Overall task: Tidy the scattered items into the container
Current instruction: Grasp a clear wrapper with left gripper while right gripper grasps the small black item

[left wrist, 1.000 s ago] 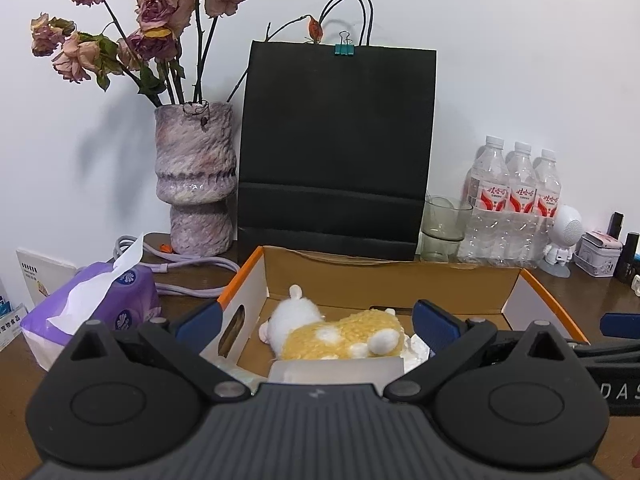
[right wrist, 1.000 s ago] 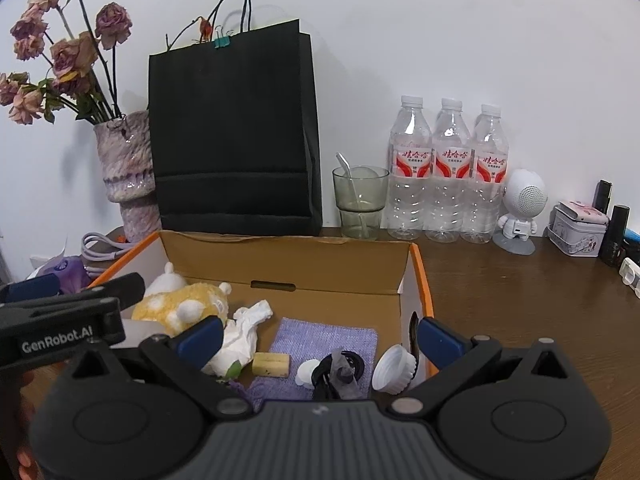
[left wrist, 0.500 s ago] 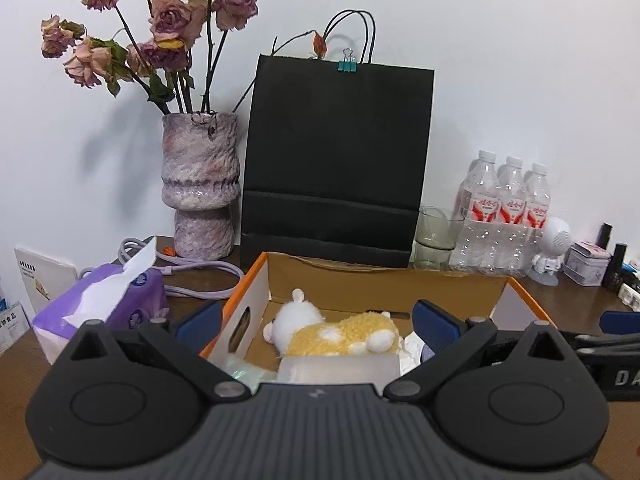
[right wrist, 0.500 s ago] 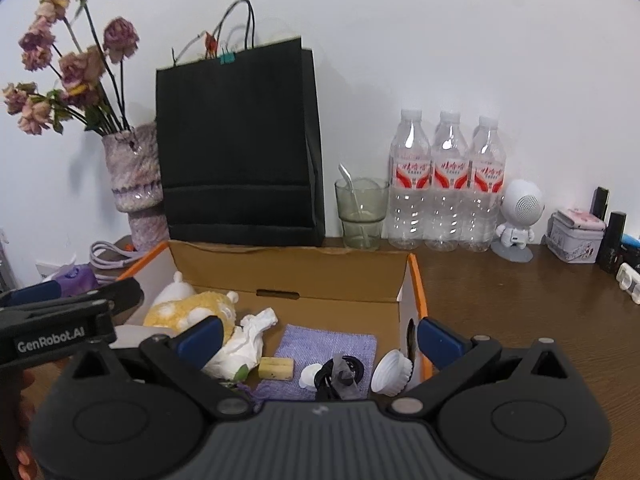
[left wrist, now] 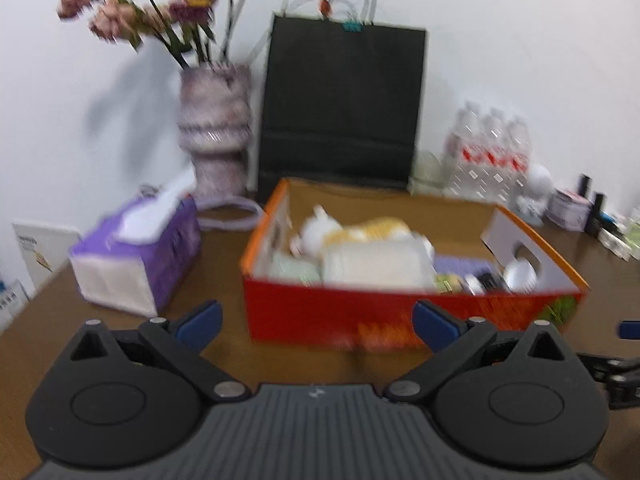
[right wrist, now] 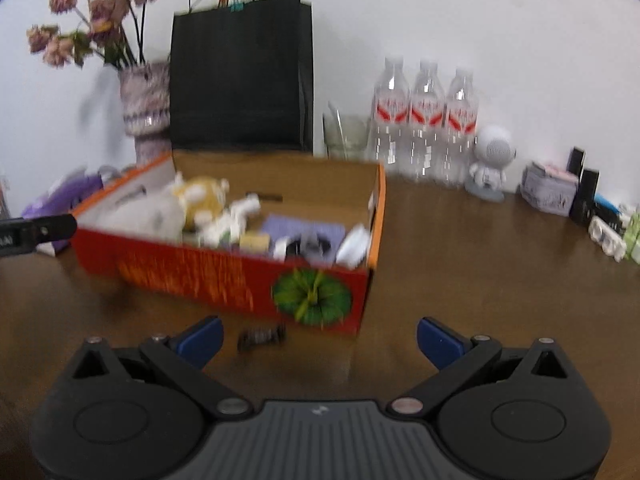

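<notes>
grippers: two, both with blue-tipped fingers spread wide and nothing between them; left gripper (left wrist: 316, 322) at the bottom of its own view, right gripper (right wrist: 320, 340) at the bottom of its own.
container: one open red box (left wrist: 360, 312) with an orange rim, centre of the left view and centre-left of the right view; a green round print (right wrist: 312, 296) marks its front right corner.
items in the box: one yellow-and-white plush toy (left wrist: 360, 230), one pale flat packet (left wrist: 376, 266), one purple cloth (right wrist: 304, 226), one white cap (right wrist: 354, 246), one small yellow block (right wrist: 254, 242), one crumpled white piece (right wrist: 232, 216); blur hides any finer count.
item outside: one small dark object (right wrist: 262, 336) on the table just in front of the box, lower centre of the right view; too blurred to name.
bottles: three clear water bottles (right wrist: 426, 120) with red labels, standing side by side, upper centre-right.
other: one black paper bag (left wrist: 344, 104) behind the box, one vase (left wrist: 216, 128) of dried pink flowers in the upper left, one purple tissue pack (left wrist: 136, 256) to the left of the box, one glass (right wrist: 346, 136), one white robot figure (right wrist: 490, 162), one small tin (right wrist: 550, 192).
surface: brown wooden table (right wrist: 480, 280).
room: plain white wall (left wrist: 520, 40) behind everything.
</notes>
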Demonstrator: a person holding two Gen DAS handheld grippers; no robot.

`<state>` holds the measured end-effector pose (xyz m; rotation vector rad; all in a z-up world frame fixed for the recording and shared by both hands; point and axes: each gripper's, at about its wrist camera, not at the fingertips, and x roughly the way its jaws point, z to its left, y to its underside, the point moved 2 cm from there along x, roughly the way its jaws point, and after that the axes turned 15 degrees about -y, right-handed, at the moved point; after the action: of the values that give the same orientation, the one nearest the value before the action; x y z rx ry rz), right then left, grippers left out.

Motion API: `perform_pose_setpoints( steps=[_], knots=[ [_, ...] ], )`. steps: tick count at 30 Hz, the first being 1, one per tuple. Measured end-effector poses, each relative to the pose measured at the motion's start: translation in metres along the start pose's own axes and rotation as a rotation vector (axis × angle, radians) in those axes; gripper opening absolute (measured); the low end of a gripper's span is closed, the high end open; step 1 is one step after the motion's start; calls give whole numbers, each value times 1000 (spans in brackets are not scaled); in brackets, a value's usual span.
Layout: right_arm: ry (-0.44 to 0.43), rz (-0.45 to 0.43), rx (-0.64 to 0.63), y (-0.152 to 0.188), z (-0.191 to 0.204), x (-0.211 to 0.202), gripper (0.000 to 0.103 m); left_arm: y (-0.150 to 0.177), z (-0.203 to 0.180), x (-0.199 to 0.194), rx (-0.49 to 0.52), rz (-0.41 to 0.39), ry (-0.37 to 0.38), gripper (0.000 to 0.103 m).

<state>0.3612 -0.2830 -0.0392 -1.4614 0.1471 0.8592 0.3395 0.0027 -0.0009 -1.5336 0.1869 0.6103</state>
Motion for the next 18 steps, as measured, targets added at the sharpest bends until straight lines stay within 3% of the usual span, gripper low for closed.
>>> perform_pose_setpoints(
  steps=[10, 14, 18],
  knots=[
    [24, 47, 26, 46, -2, -20, 103, 57, -42, -47, 199, 49, 236, 103],
    [26, 50, 27, 61, -1, -34, 103, 72, -62, -60, 268, 44, 266, 102],
    [26, 47, 42, 73, -3, -47, 103, 79, -77, -62, 297, 48, 265, 96]
  ],
)
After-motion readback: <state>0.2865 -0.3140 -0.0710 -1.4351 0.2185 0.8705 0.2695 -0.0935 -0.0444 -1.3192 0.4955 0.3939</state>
